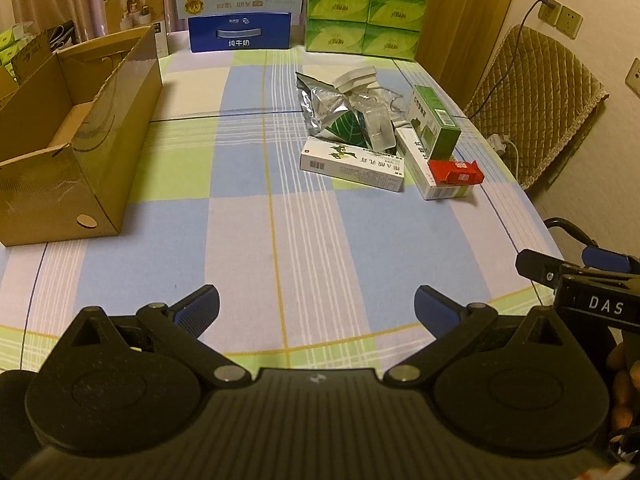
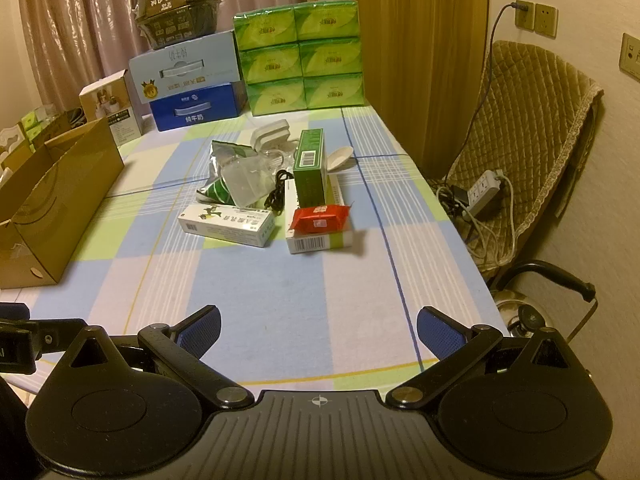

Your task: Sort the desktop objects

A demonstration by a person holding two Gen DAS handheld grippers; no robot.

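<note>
At nine o'clock on the checked tablecloth (image 1: pixel 256 240) we are seeing an open cardboard box (image 1: pixel 104 152) lying lengthwise, its visible floor bare, though its near end is hiding from us. Moving rightward, at twelve o'clock two milk cartons (image 1: pixel 240 34) are standing stacked beside a block of green tissue packs (image 1: pixel 364 8). Around one o'clock the objects awaiting sorting are sitting in a loose heap: a silver foil pouch (image 1: pixel 324 108), a white medicine box (image 1: pixel 352 164) in front, a green box (image 1: pixel 434 124) leaning on a second white box (image 2: pixel 320 236), which is carrying a red packet (image 1: pixel 456 172). We are holding the left gripper (image 1: pixel 316 308) and the right gripper (image 2: pixel 318 330) low at six o'clock, each spread wide with nothing between its blue pads.
</note>
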